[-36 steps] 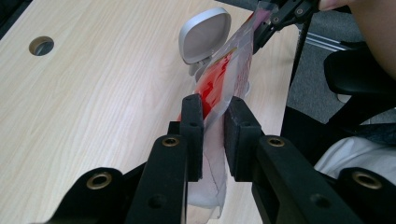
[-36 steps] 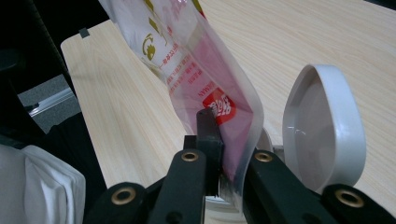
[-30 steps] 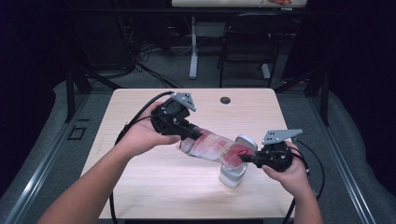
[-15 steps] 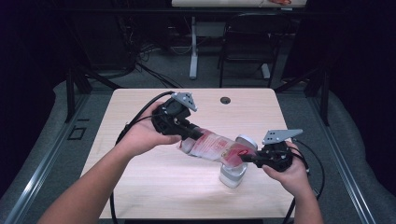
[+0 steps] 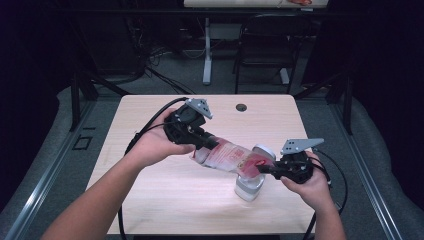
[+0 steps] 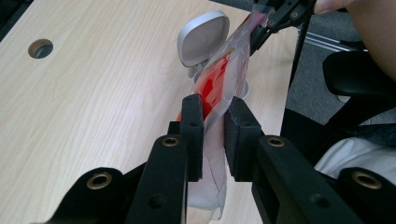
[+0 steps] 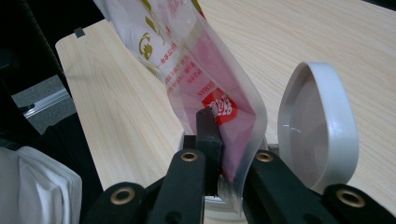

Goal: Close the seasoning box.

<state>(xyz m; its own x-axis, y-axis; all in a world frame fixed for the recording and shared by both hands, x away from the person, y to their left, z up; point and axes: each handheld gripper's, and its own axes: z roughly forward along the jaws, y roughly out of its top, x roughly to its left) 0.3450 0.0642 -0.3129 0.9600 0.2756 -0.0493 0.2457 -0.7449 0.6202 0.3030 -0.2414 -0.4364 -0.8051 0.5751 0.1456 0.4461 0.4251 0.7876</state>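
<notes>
High view: the left tongs (image 5: 210,144) and right tongs (image 5: 265,170) are pinching opposite ends of a clear pouch (image 5: 230,156), stretching it above the surface (image 5: 150,200) over a white lidded container (image 5: 249,186). Left gripper view: the jaws are clamping the pouch (image 6: 219,88), red contents showing inside. Right gripper view: the jaws are gripping its edge (image 7: 205,79) beside the container's open lid (image 7: 317,126).

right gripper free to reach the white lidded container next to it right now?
Probably not. The right gripper is shut on one end of the plastic bag, with the left gripper clamping the other end. The white container sits just below, but reaching it means releasing the bag.
</notes>
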